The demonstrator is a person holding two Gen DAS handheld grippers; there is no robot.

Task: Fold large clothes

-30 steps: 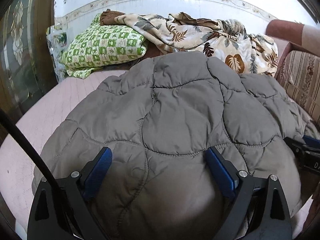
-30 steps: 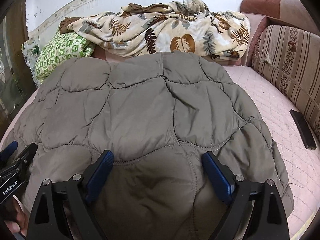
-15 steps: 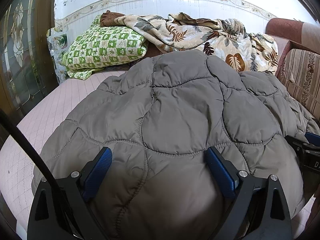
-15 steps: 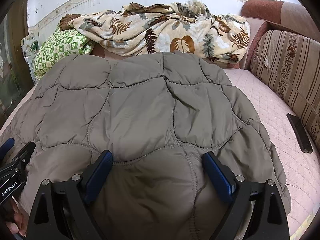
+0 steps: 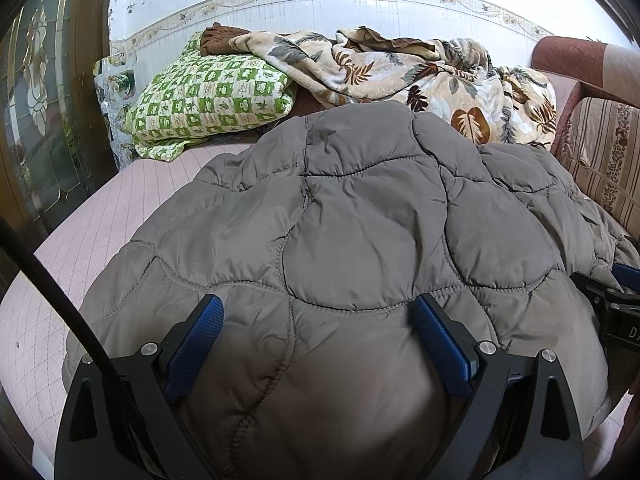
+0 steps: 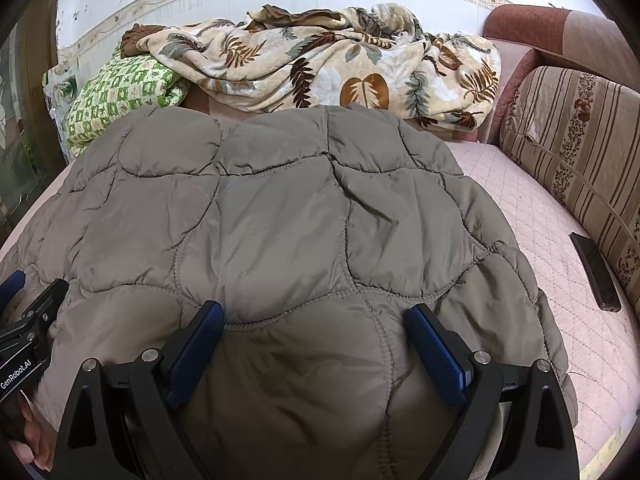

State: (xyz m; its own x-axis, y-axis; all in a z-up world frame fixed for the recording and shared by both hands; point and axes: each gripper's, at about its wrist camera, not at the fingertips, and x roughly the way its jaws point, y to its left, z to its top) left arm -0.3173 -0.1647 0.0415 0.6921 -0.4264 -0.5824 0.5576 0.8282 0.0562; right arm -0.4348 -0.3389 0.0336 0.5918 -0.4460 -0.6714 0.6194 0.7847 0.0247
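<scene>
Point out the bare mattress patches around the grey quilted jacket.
Bare pink mattress left of the grey quilted jacket, below the green checked pillow. More mattress on its right, toward the striped cushion, where a dark remote lies. The head end is crowded by the leaf-print blanket.

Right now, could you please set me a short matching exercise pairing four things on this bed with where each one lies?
Things:
1. quilted grey jacket
2. green checked pillow
3. leaf-print blanket
4. dark remote

Places:
A. heaped along the far wall
B. on the pink mattress beside the striped cushion, right side
C. far left corner, partly under the blanket
D. spread across the middle, its near edge between both grippers' fingers

Pairs: 1-D, 2-C, 3-A, 4-B
</scene>
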